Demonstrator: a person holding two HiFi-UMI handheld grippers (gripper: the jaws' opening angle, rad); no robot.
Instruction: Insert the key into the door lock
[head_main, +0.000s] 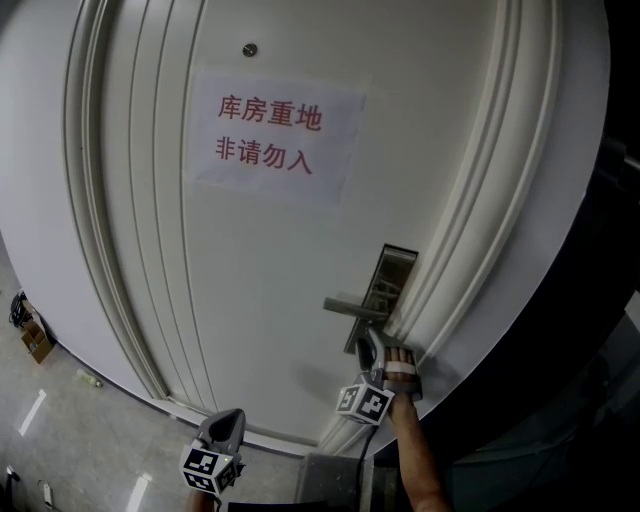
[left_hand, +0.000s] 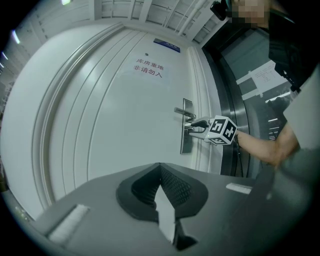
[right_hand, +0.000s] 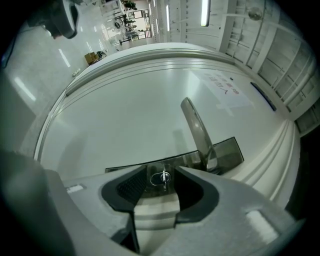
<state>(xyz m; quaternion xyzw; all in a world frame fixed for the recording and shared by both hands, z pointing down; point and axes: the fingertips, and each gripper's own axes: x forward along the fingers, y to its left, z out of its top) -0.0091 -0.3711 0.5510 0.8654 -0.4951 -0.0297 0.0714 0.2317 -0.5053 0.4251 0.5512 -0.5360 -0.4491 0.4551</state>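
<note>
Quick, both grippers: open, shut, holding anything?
Left gripper: closed, empty.
Right gripper: open, not gripping; the key sits in the lock between its jaws.

support: white door (head_main: 200, 300) | on it: paper sign (head_main: 272, 138), lock plate (head_main: 392, 272) with handle (head_main: 348, 308), key (right_hand: 164, 176) in keyhole (right_hand: 156, 178)

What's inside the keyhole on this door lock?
The key is in it; only its head shows, between the open jaws of the right gripper. The blade is hidden inside the lock cylinder.
</note>
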